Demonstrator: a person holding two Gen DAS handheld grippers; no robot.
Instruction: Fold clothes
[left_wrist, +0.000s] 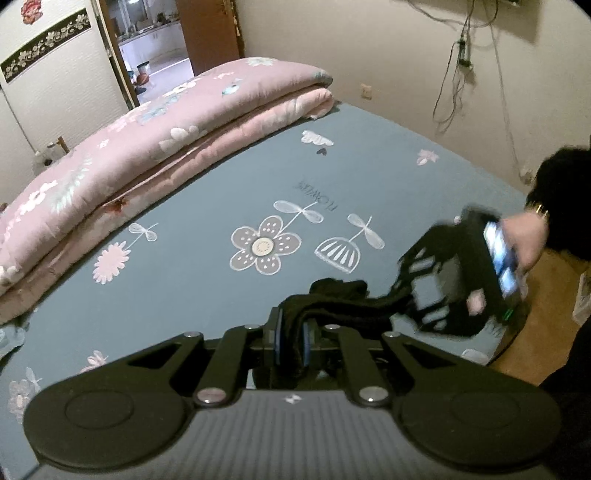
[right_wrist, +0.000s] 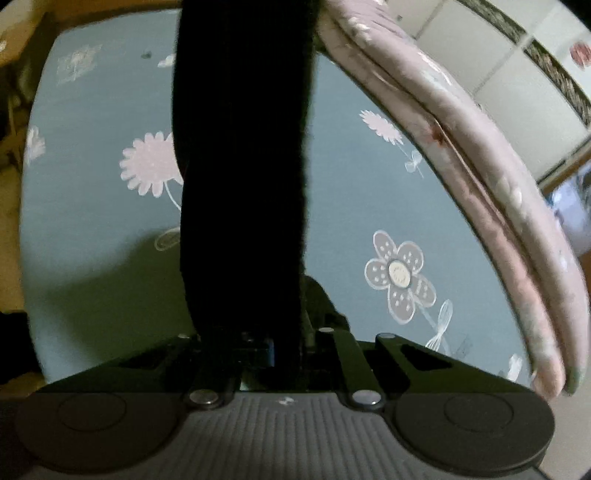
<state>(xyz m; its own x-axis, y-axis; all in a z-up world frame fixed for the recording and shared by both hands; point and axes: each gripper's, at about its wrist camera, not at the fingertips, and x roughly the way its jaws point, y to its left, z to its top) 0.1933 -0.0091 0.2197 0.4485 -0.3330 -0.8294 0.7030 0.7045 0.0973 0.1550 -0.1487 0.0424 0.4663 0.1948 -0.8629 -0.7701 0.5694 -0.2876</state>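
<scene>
Bedroom, blue flowered bed: I hold a black garment stretched between both grippers, above the bed.

Left wrist view: my left gripper (left_wrist: 291, 332) has its jaws clenched on the black garment (left_wrist: 354, 301), which runs to the right gripper (left_wrist: 413, 291), blurred, near the bed's (left_wrist: 192, 280) right edge, in a hand (left_wrist: 524, 240). Right wrist view: the garment spans away from the jaws over the bed; I cannot tell their grip. Judging by this, a fold is in hand; next calls for laying it flat.

A bed with a blue-grey flowered sheet (left_wrist: 221, 177) fills the room. A folded pink floral quilt (left_wrist: 155, 122) lies along its far left edge. Cables (left_wrist: 461, 62) hang on the beige wall (left_wrist: 369, 44) at right; an open doorway (left_wrist: 155, 48) stands far left.
</scene>
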